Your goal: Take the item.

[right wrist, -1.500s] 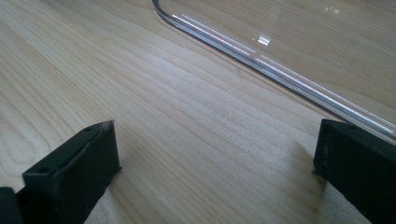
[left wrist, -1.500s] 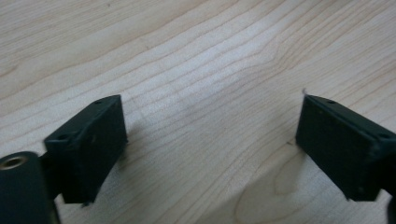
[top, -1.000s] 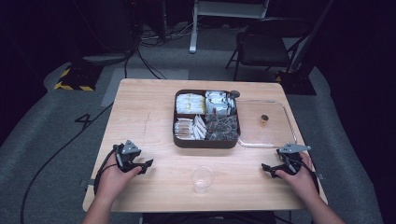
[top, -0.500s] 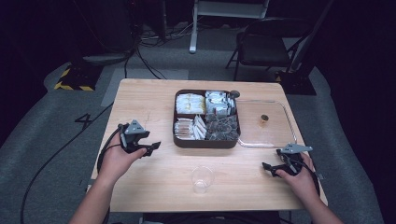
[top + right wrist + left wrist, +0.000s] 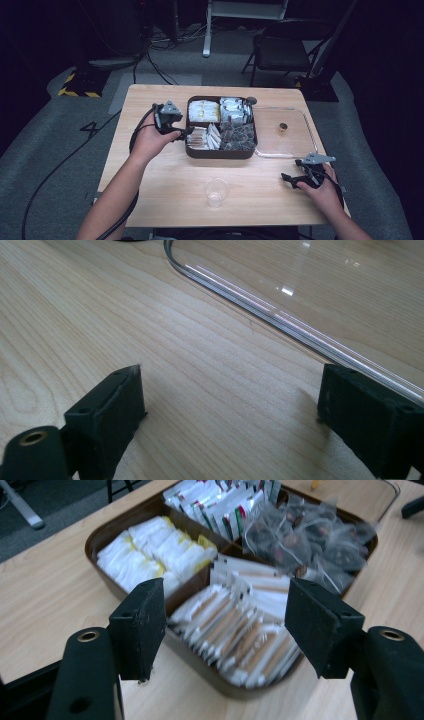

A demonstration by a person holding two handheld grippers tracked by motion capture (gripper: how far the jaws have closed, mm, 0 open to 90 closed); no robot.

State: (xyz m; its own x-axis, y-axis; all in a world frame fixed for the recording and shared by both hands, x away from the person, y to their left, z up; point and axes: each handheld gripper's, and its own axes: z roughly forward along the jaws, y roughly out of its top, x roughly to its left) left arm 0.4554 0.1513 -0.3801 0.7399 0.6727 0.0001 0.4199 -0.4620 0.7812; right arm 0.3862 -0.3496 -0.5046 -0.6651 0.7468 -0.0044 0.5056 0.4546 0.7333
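High view: left gripper [image 5: 185, 133] hung at the left wall of the brown tray [image 5: 220, 154], jaws apart and empty, pointing across at the near-left compartment. The brown-striped sachets [image 5: 204, 137] stood packed on edge there, just beyond the fingertips. Right gripper [image 5: 288, 178] sat low on the table [image 5: 150, 200] at the near right corner, well apart from the tray, beside the clear lid [image 5: 280, 155]. Left hand plainly the nearer one to the sachets. Plastic cup [image 5: 216, 190] stood alone near the front edge.

Left gripper view: sachets lay straight ahead and below, framed between the two pads, none touched. Their long edges ran slantwise away from the jaws toward the tray's middle divider; the row itself crossed the gap. My reading: a short drop forward and down would put one packet between the pads.

Right gripper view: jaws had just been closing, yet stood apart, with bare wood between them; the lid's curved rim passed just beside one pad.
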